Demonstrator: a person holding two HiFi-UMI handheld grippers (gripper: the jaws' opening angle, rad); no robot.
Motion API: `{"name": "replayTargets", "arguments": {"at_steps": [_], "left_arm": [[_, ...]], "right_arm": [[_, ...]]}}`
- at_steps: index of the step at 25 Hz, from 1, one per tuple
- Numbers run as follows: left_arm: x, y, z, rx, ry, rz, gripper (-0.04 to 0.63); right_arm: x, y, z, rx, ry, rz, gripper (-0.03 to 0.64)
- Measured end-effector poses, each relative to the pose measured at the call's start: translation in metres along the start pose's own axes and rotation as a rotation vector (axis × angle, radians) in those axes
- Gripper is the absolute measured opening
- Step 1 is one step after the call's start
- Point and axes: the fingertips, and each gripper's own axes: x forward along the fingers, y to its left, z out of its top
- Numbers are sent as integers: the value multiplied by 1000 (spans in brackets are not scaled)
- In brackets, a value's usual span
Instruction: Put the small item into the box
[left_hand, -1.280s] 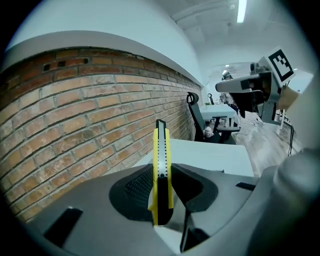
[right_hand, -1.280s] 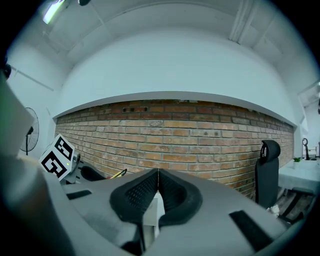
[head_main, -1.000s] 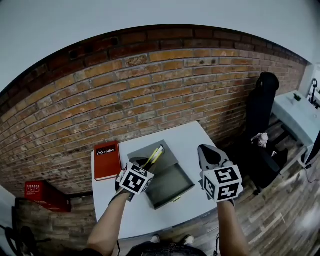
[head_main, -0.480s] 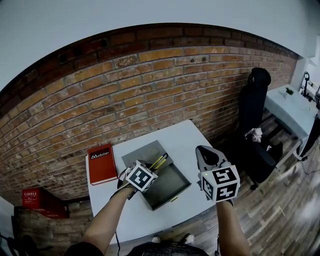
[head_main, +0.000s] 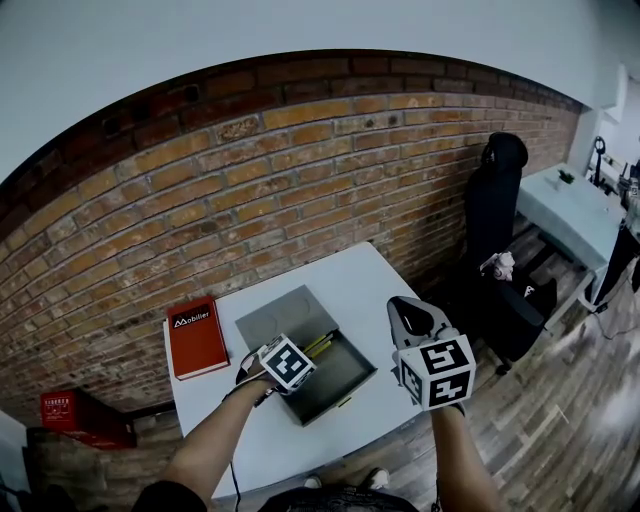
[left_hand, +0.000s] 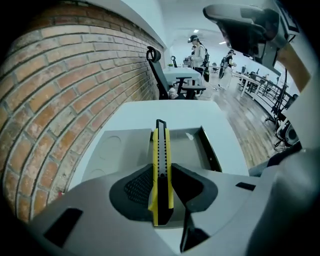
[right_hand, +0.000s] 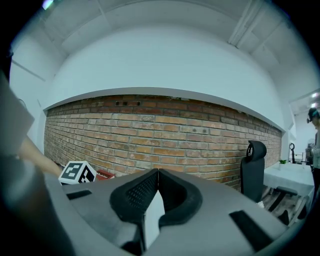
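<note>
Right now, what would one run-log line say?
left gripper: shut on utility knife, over open box | right gripper: shut, empty | knife not yet released

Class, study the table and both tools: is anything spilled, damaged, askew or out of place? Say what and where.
Nothing stands out. The yellow cutter sits straight in the shut left tool over the open box; the red book lies flat on the table. No spill or damage shows.

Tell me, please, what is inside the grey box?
Only the box's bare floor shows. The knife, shut in the left hand-held gripper, reaches over it. The part under them is covered.
</note>
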Motion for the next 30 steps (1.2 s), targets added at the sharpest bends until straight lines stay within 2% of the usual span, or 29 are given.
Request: {"name": "replayTargets", "arguments": {"at_steps": [9,19,26,30], "left_arm": [[30,-19,-20,12,86,-74,130],[48,-28,-30,32,143,-95,130],[58,-37,-38,-1,180,-143,130],[63,-37,-39,34,198,-131,130]], "right_arm": [[-2,-2,-4,-8,15,-4,20],[-3,-1,-9,-17,31,4,20],[-4,-5,-15,-12,45,-6,20],[-7,-11,-18,-10,52,-16,20]]}}
